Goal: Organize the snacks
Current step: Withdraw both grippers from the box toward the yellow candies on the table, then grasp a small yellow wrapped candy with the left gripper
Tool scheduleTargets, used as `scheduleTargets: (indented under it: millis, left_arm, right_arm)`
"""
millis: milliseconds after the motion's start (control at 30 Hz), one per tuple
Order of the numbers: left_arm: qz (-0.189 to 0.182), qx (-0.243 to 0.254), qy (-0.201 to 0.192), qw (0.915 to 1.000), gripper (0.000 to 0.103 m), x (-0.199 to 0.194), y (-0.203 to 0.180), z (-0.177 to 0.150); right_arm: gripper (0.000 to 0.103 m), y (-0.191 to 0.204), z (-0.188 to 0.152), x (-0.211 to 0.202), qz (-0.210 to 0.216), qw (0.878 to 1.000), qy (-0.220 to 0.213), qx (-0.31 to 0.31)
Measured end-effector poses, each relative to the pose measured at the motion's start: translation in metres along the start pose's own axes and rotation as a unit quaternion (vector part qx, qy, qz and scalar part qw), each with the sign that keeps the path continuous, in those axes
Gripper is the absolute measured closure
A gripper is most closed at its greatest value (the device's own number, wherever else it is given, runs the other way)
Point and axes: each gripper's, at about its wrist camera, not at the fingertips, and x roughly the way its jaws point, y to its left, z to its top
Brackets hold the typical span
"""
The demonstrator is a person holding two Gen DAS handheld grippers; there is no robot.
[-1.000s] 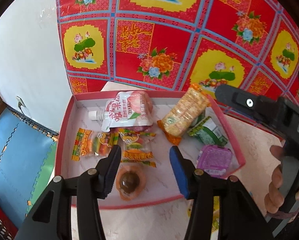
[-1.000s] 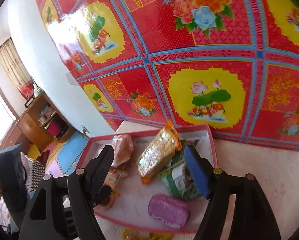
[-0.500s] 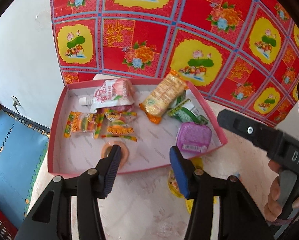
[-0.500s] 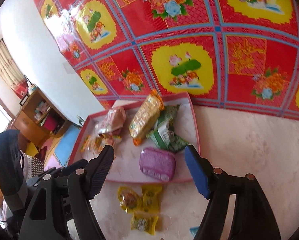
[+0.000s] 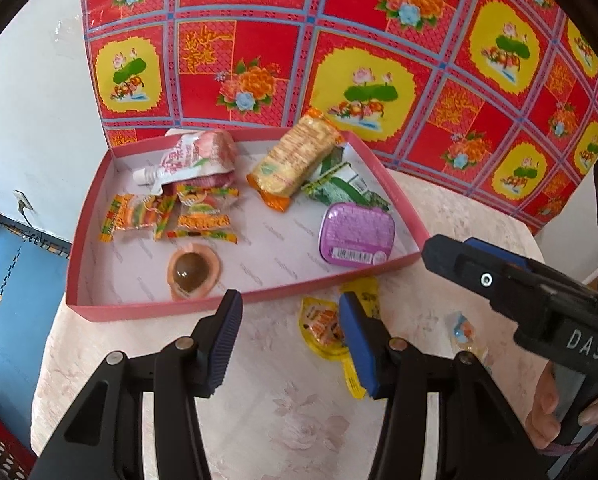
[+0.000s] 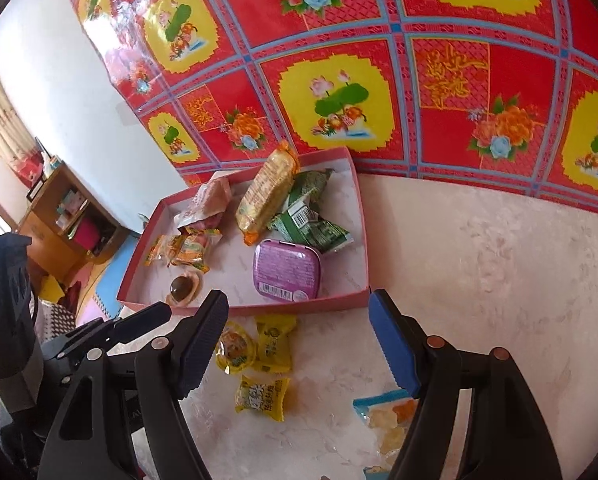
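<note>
I have both tongs hovering above the worktop (image 6: 479,280), jaws apart and nothing between them: the left tongs (image 5: 289,340) moderately parted, the right tongs (image 6: 299,344) wider. The loose snacks lie on the worktop just outside the near wall of the red tray (image 6: 259,309). I count three yellow packets (image 6: 264,398) in a cluster and one clear-and-blue bag (image 6: 383,420) off to the right of them. In the right wrist view the yellow cluster sits below and ahead of the right tongs, nearer its left finger, and the bag lies partly hidden under its right finger, so I judge the right tongs nearer to that bag. From the left wrist view, the yellow packets lie right at the left tongs' right finger. I cannot read the packets' long axes reliably. Inside the tray I count eight or so items, including one purple tin (image 5: 357,234) and one cracker pack (image 5: 295,160).
</note>
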Motion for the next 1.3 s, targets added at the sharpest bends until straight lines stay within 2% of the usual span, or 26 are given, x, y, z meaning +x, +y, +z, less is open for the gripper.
scheduleTargets:
  millis: [733, 1000, 1067, 1300]
  left_arm:
    - [0.016, 0.008, 0.037, 0.9992, 0.051, 0.03, -0.019, -0.012]
    - [0.01, 0.02, 0.027, 0.9994, 0.066, 0.033, -0.023, -0.013]
    - [0.009, 0.022, 0.025, 0.9994, 0.077, 0.034, -0.024, -0.013]
    - [0.004, 0.017, 0.012, 0.9998, 0.078, 0.029, -0.017, -0.014]
  right_arm:
    - [0.029, -0.019, -0.013, 0.006, 0.011, 1.0, 0.014, 0.021]
    - [0.032, -0.019, -0.016, 0.009, 0.011, 0.999, 0.025, 0.02]
    - [0.034, -0.018, -0.017, 0.01, 0.011, 0.999, 0.03, 0.02]
    - [0.044, -0.013, -0.019, 0.013, 0.011, 0.999, 0.041, 0.019]
